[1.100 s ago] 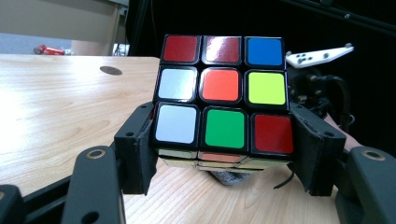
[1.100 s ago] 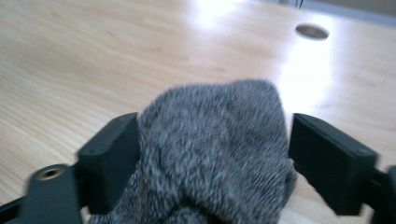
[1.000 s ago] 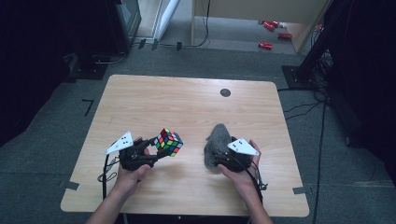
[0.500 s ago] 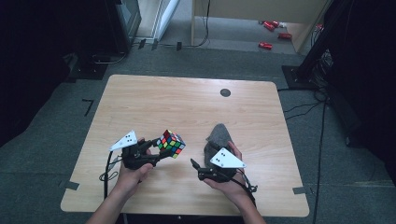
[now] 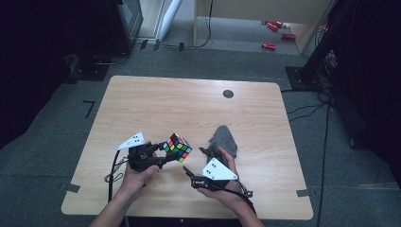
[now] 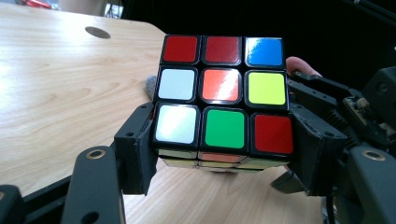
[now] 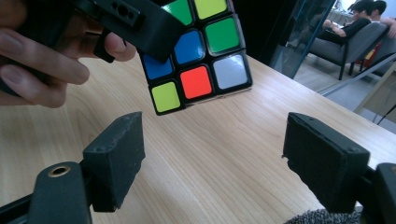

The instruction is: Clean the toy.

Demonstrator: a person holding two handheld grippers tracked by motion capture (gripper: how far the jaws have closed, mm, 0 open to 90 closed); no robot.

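A scrambled Rubik's cube point(image 5: 178, 147) is held above the table, and my left gripper point(image 5: 163, 150) is shut on it. In the left gripper view the two black jaws press the cube's point(image 6: 223, 100) lower sides, with my left gripper point(image 6: 224, 154) under its red, white and green face. My right gripper point(image 5: 189, 174) points left at the cube from close by. Its jaws have just been closing but stand apart with nothing between them. In the right gripper view the cube point(image 7: 196, 56) hangs ahead of my right gripper point(image 7: 212, 154). A grey cloth point(image 5: 223, 139) lies bunched beside the right hand.
The wooden table point(image 5: 189, 104) has a dark round hole point(image 5: 228, 93) near its far edge. Cables trail from both grippers over the near edge. Red cans point(image 5: 272, 26) lie on the floor beyond. A seated person point(image 7: 355, 23) is far off.
My right gripper has moved left and toward the near edge, away from the cloth and closer to the cube. The cloth stays put. My left gripper keeps the cube almost still.
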